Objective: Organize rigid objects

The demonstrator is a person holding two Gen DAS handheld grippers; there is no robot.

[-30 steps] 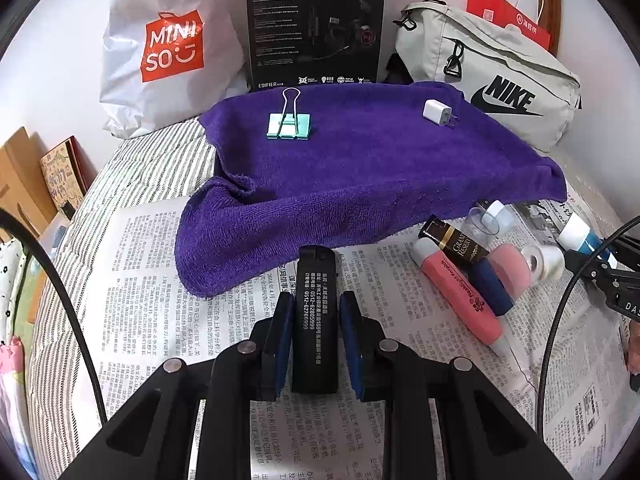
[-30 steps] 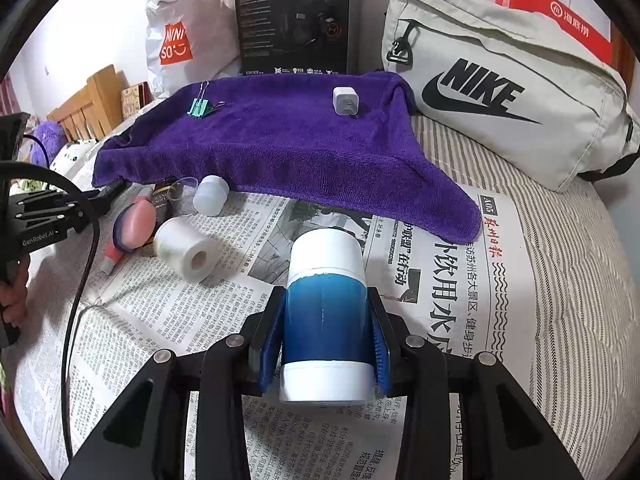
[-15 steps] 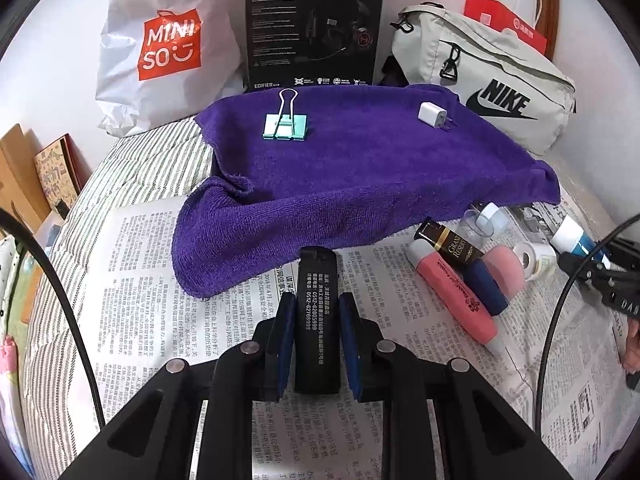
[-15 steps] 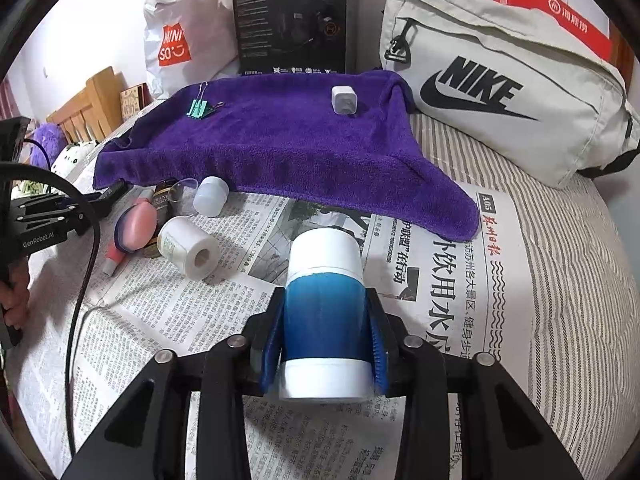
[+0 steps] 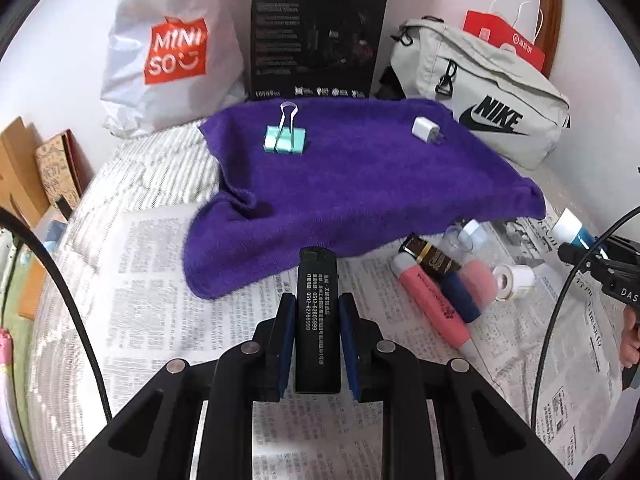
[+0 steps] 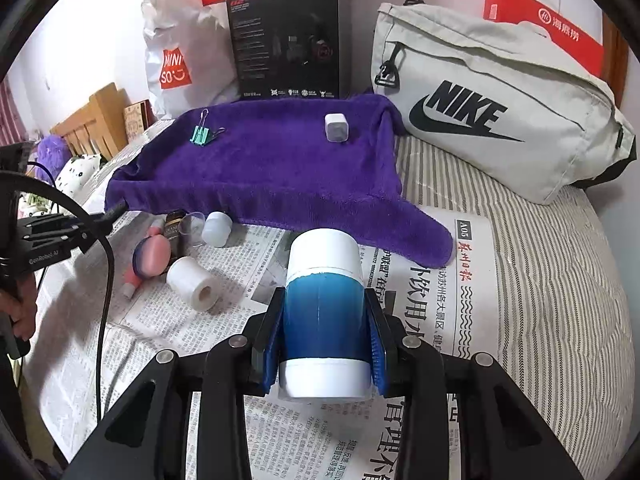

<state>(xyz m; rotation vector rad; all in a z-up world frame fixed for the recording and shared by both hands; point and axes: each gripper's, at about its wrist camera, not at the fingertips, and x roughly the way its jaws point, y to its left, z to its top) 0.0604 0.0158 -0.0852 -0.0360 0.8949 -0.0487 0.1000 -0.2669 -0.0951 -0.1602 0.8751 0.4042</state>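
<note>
Scanning from left to right, we saw a white Miniso bag [image 5: 168, 48] leaning against the wall, then a black headset box [image 5: 318, 40] standing upright, then a grey Nike bag [image 5: 480, 92] lying at the far right of the bed [image 6: 552, 264].

Before them a purple towel [image 5: 360, 184] was spread, with a green binder clip [image 5: 285, 139] on its left part and a white charger plug [image 5: 425, 129] on its right, the two well apart.

Newspaper [image 5: 152, 280] covered the bed nearer to us. Our left hand-held gripper [image 5: 316, 344] pinched a black lighter [image 5: 317, 316] between its blue pads, the lighter pointing forward with its far end just over the towel's near edge.

To its right, on the newspaper, lay a cluster of small things: a pink tube [image 5: 430, 304], a black and gold tube [image 5: 430, 257], a dark blue tube [image 5: 462, 296], a clear cap [image 5: 474, 232] and a white thread spool [image 5: 514, 280], several of them touching.

Farthest right, our right hand-held gripper [image 6: 325, 340] was clamped on a blue and white bottle [image 6: 324, 308], held by its blue middle above the newspaper, its white cap pointing toward the towel's front corner.
</note>
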